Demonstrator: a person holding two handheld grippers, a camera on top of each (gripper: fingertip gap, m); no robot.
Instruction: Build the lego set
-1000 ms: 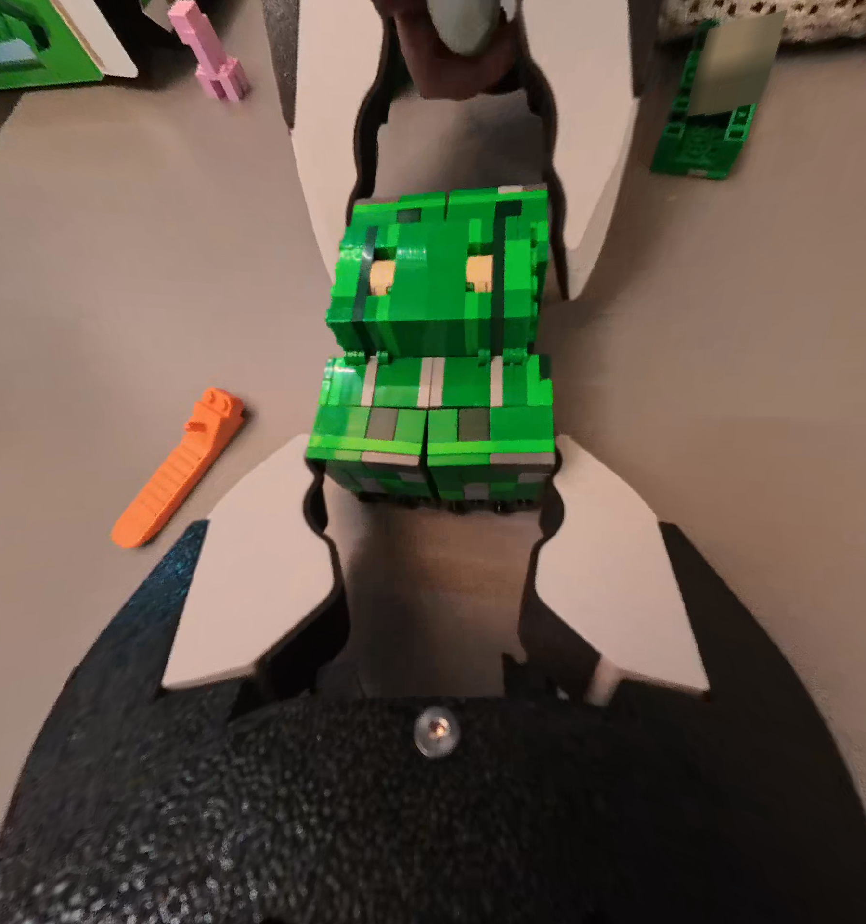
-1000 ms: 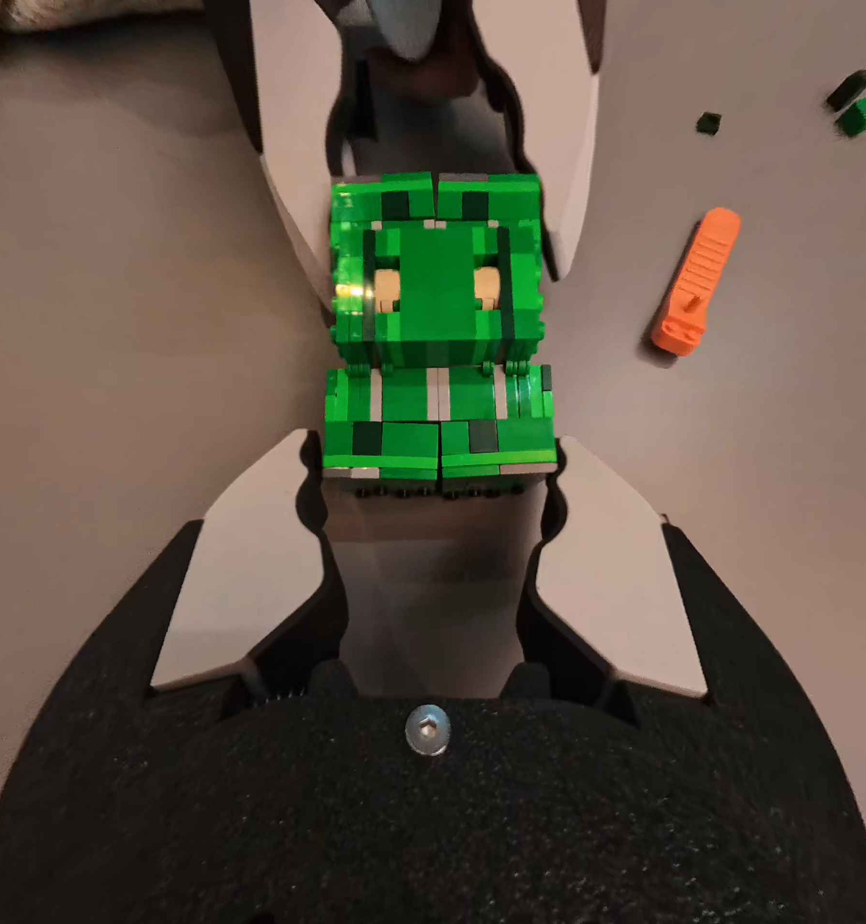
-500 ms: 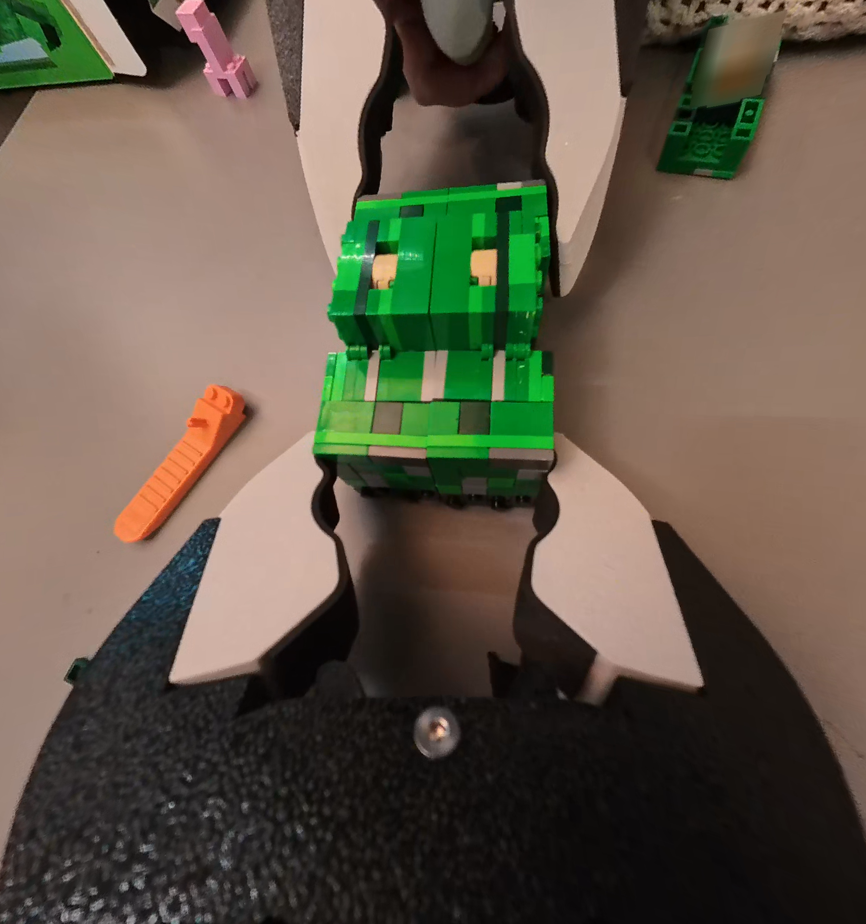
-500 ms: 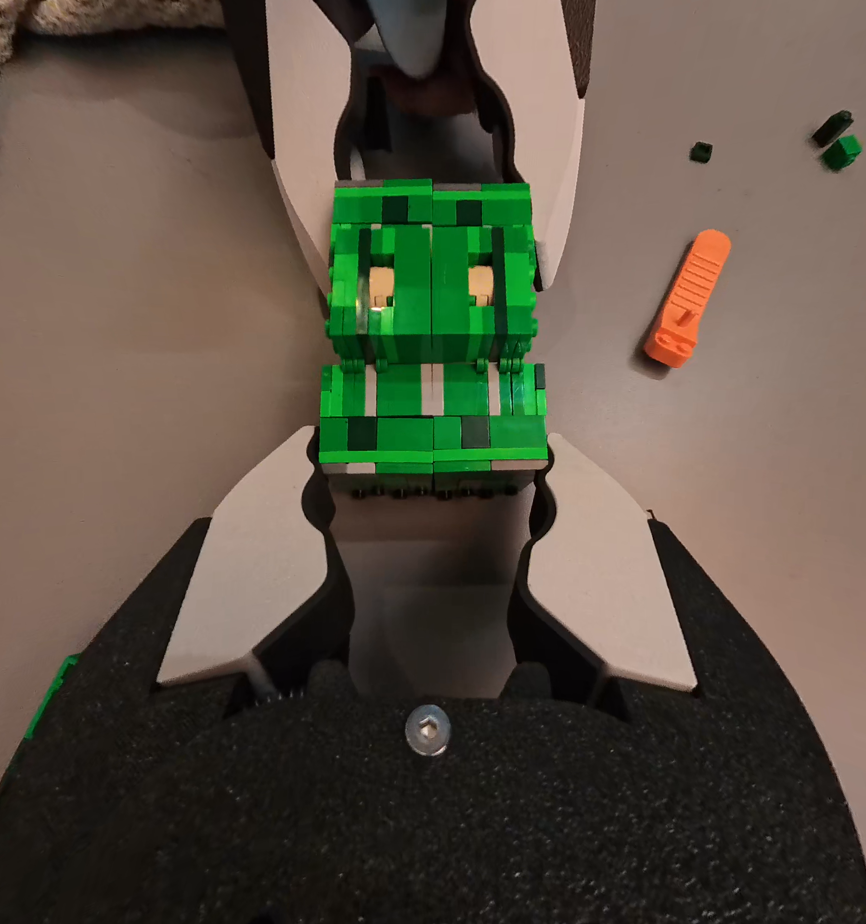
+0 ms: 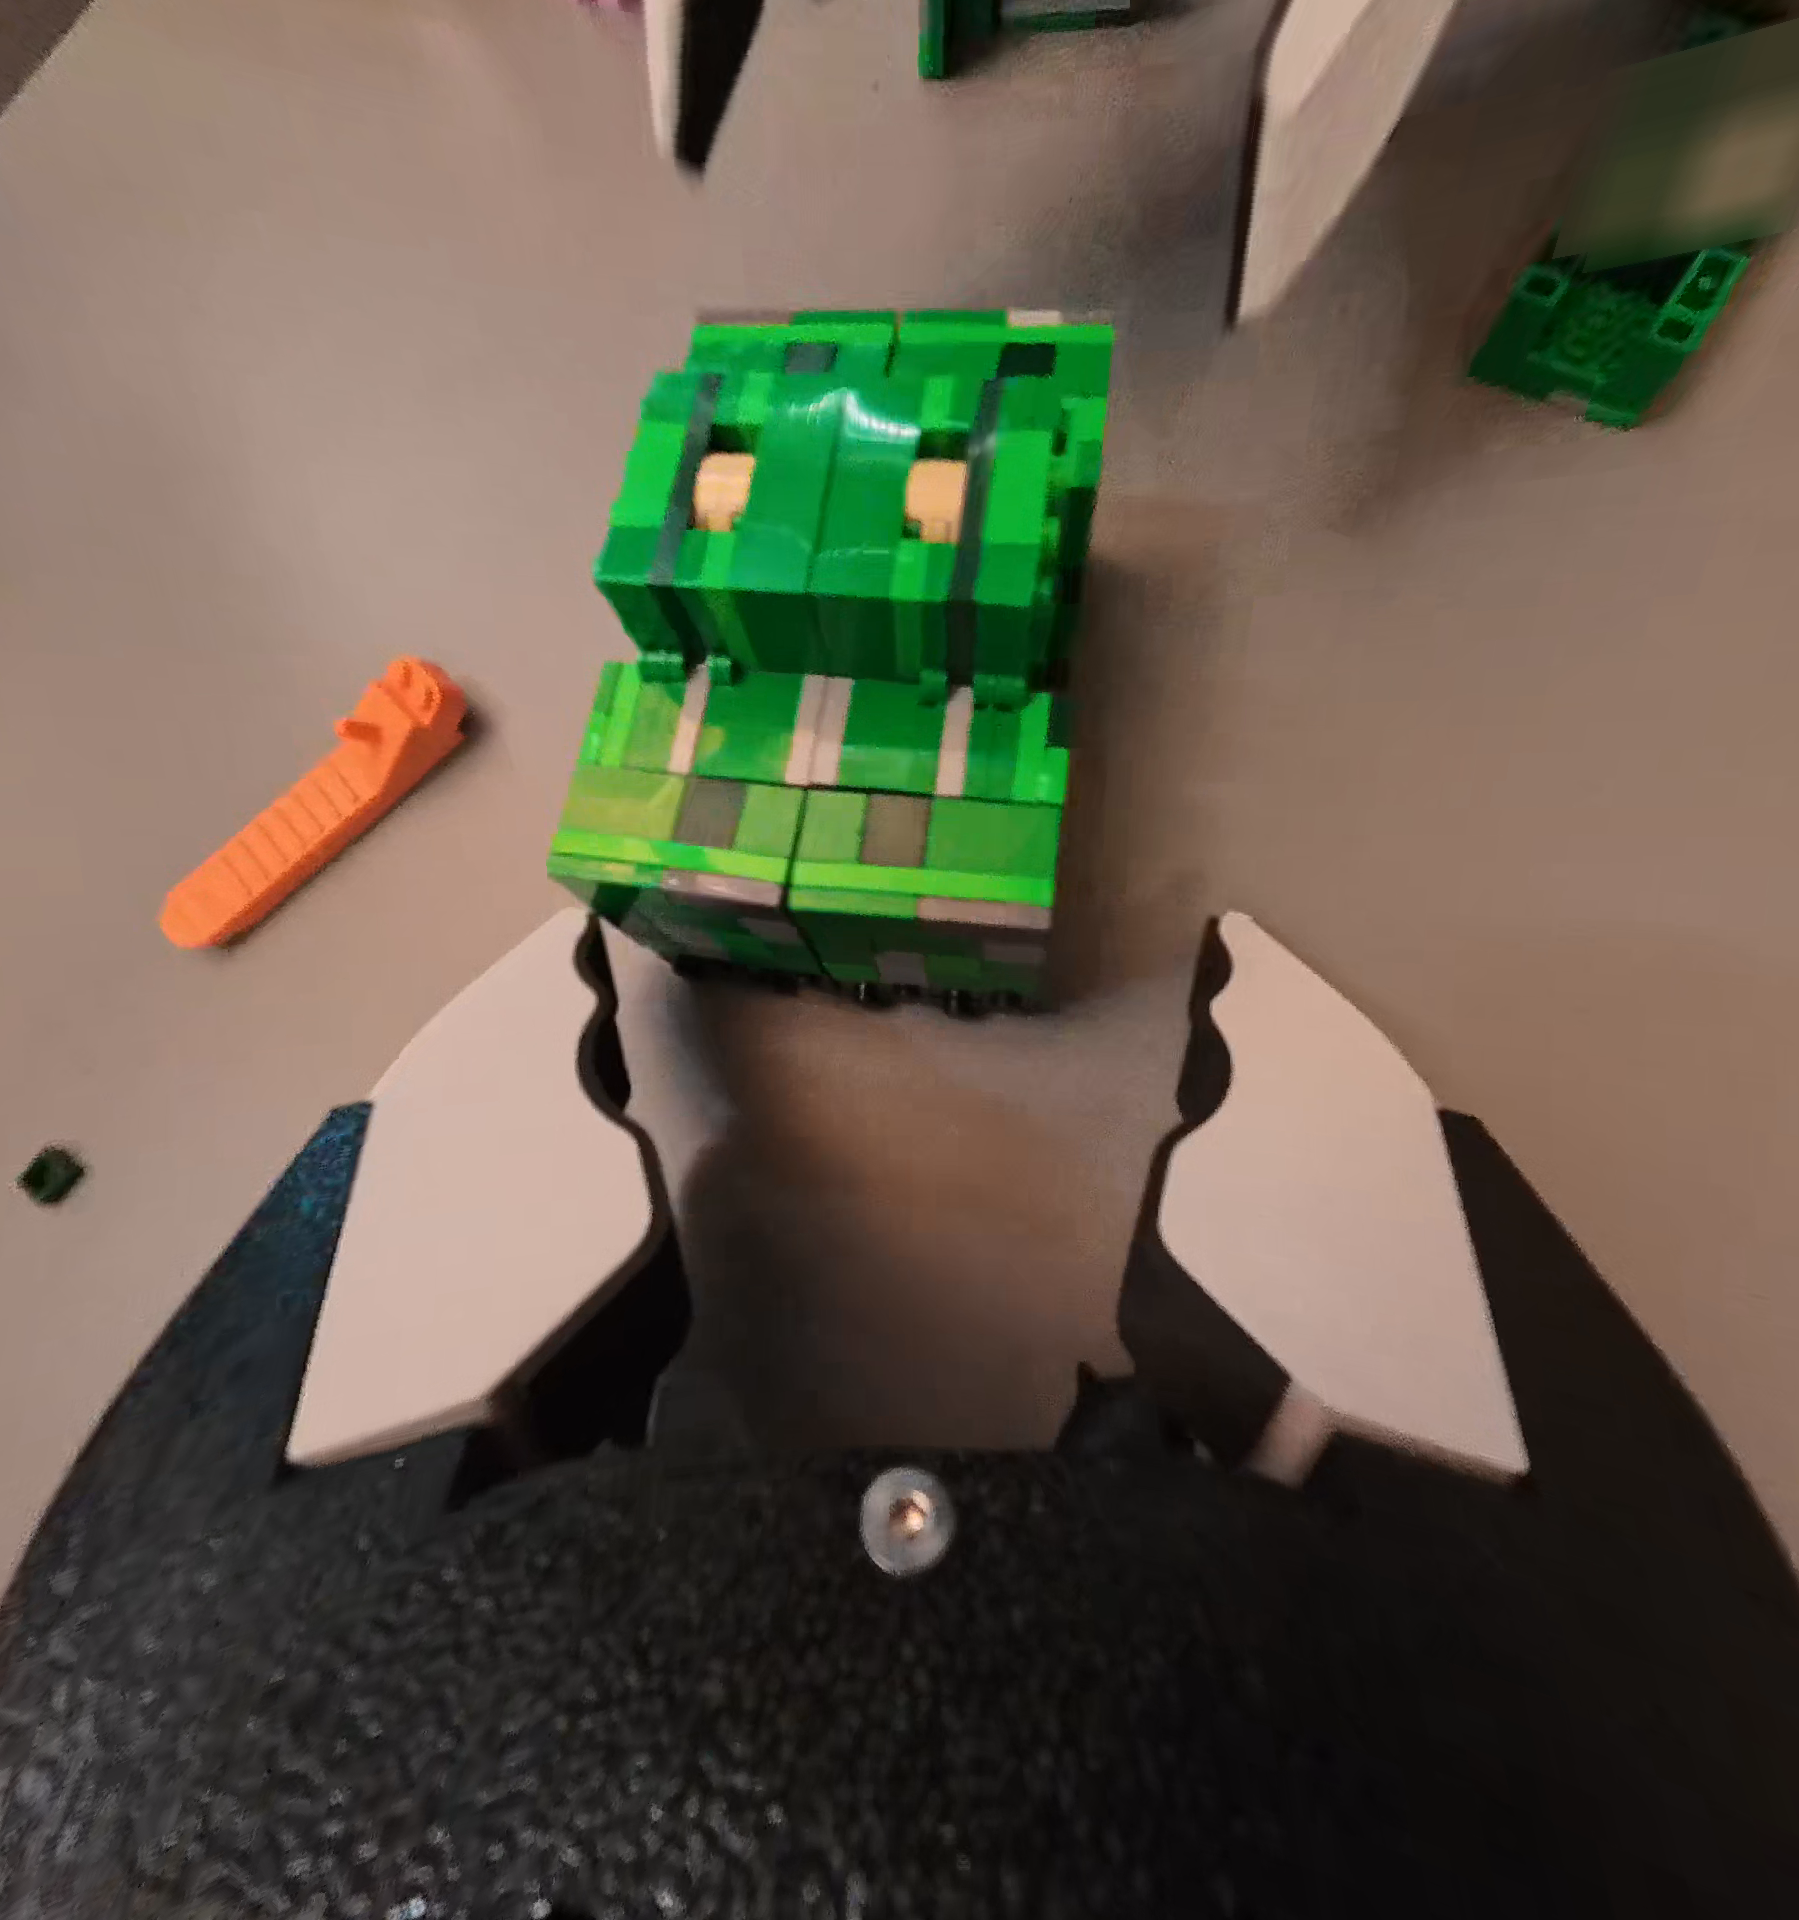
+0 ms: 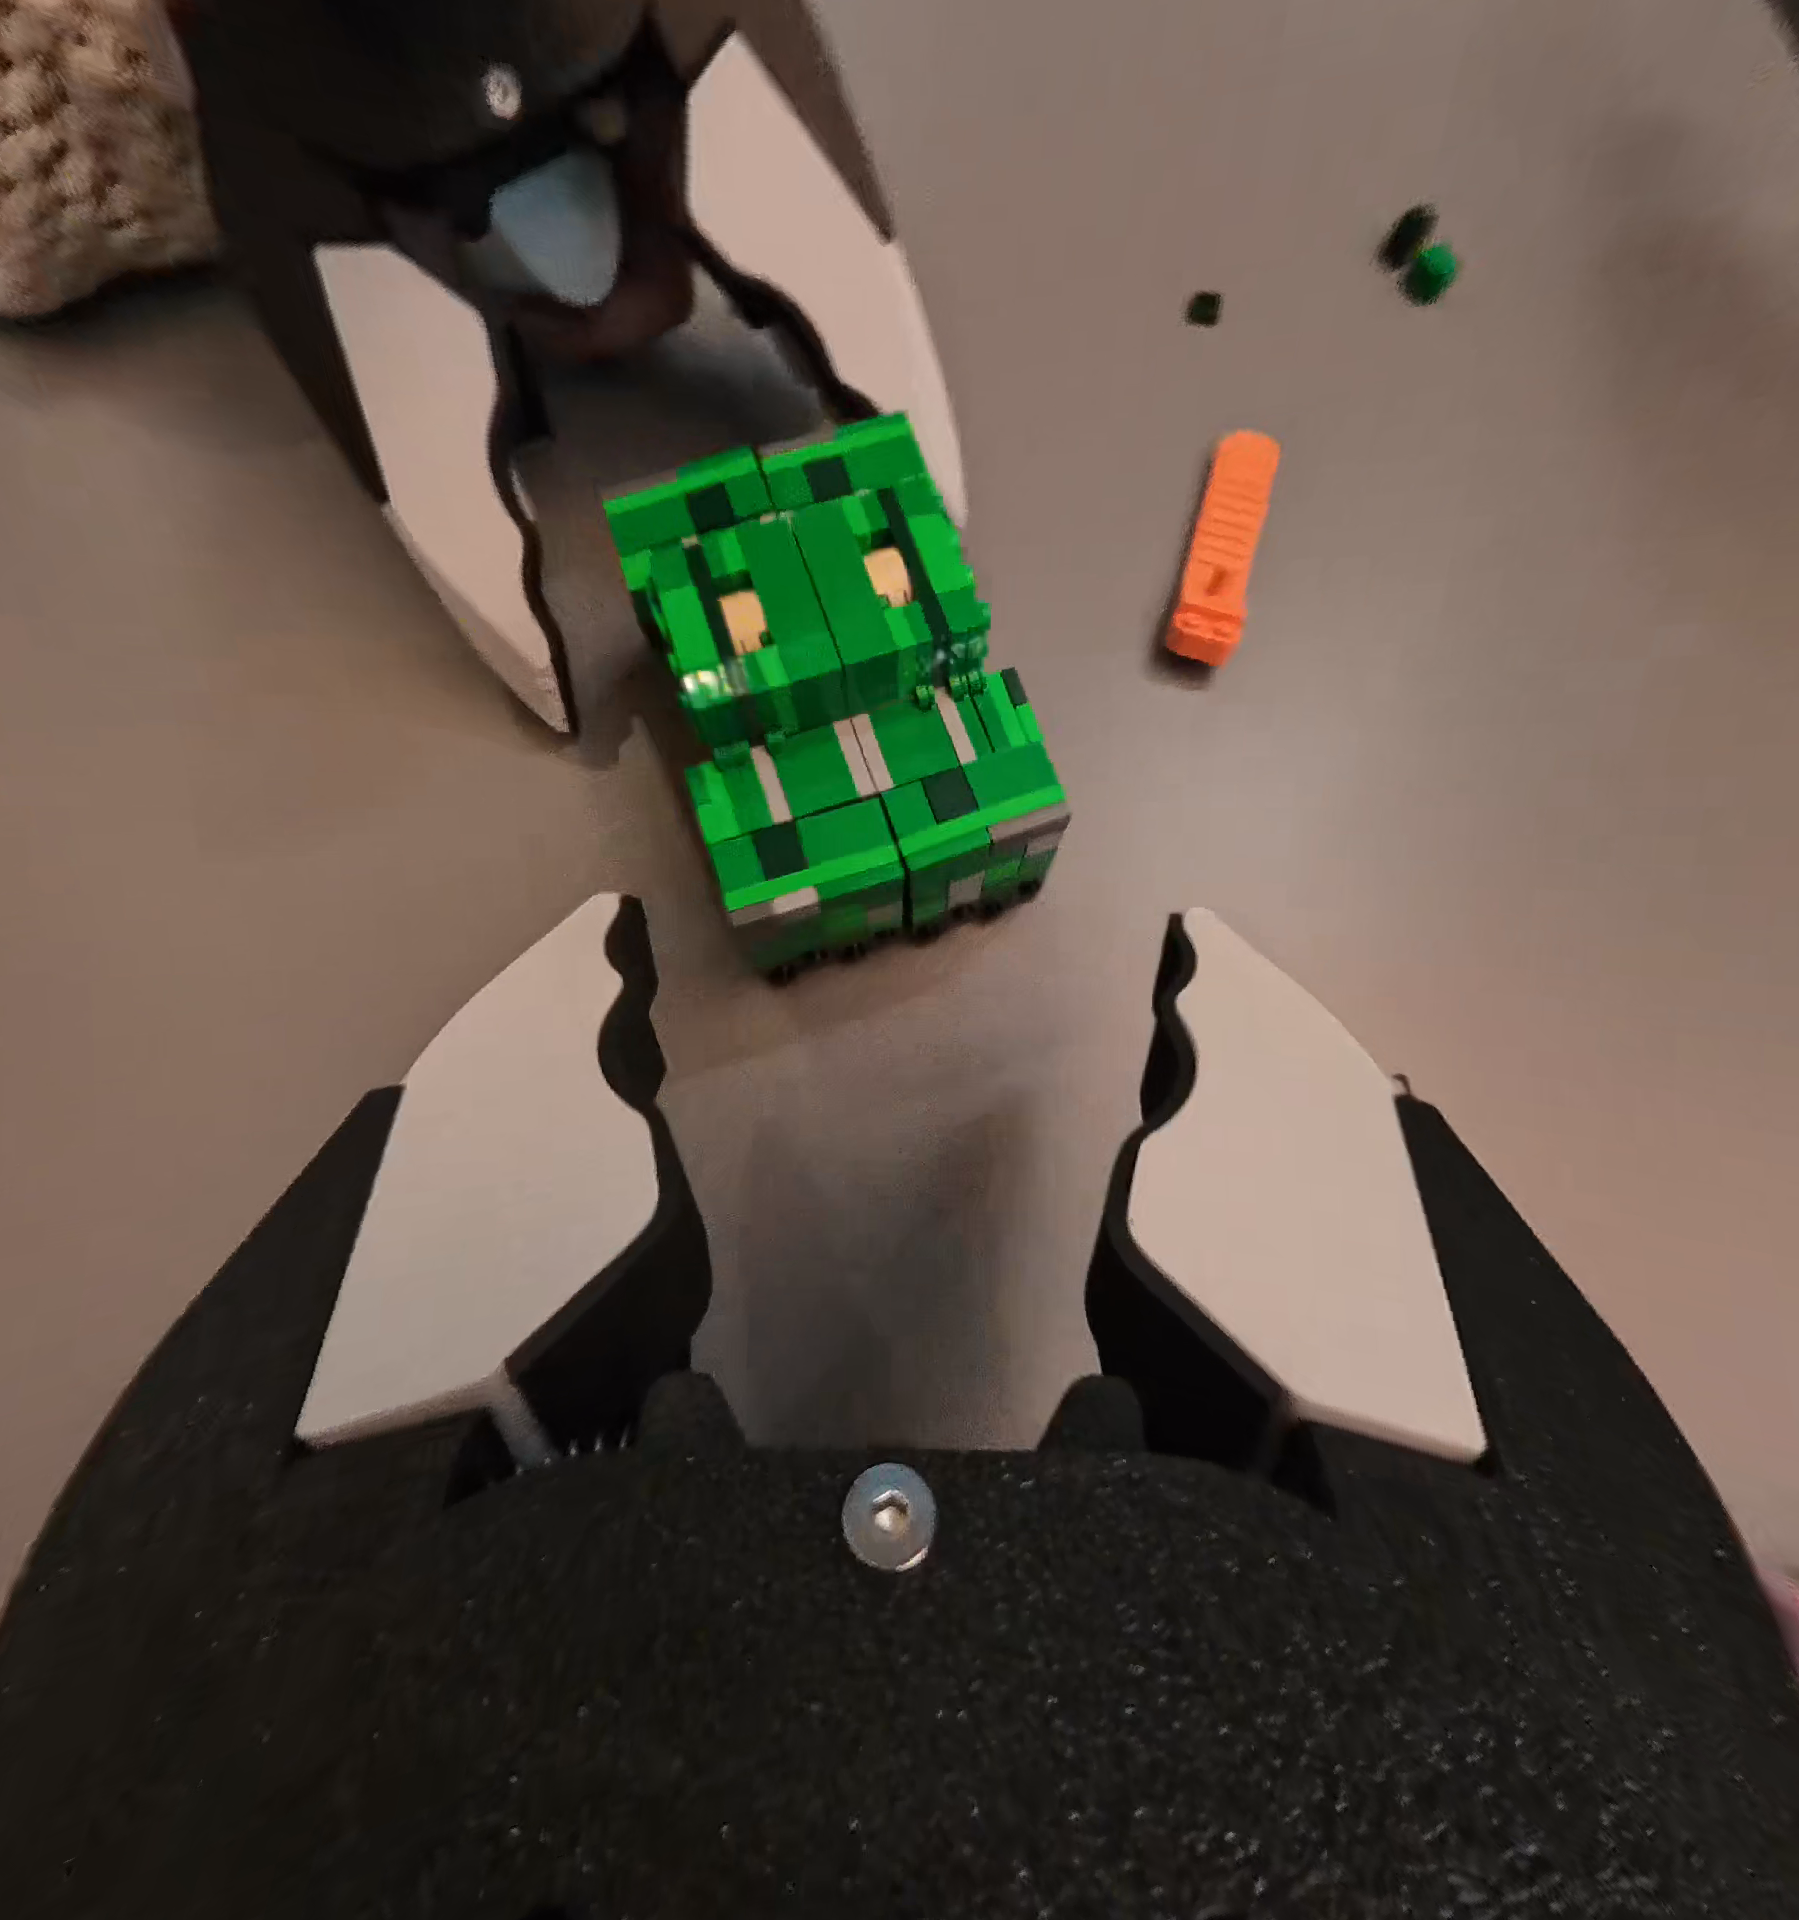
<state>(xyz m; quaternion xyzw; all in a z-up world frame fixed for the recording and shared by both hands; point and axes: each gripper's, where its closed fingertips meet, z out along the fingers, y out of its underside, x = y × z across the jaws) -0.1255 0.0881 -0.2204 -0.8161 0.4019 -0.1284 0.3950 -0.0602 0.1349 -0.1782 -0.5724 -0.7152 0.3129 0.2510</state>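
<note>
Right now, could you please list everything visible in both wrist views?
Green lego build: one, green with grey stripes and tan studs, table centre.
Brick separator: one, orange, beside the build.
Small loose pieces: three, dark and bright green, beyond the separator.
Green brick assembly: one, far corner.
Knitted fabric: one, cream-brown, table edge.
Table: grey-brown.
Left gripper: open, clear of the build.
Right gripper: open, clear of the build.

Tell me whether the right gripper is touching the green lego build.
Apart. In the right wrist view the right gripper is open, and bare table shows between both fingertips and the green lego build.
</note>
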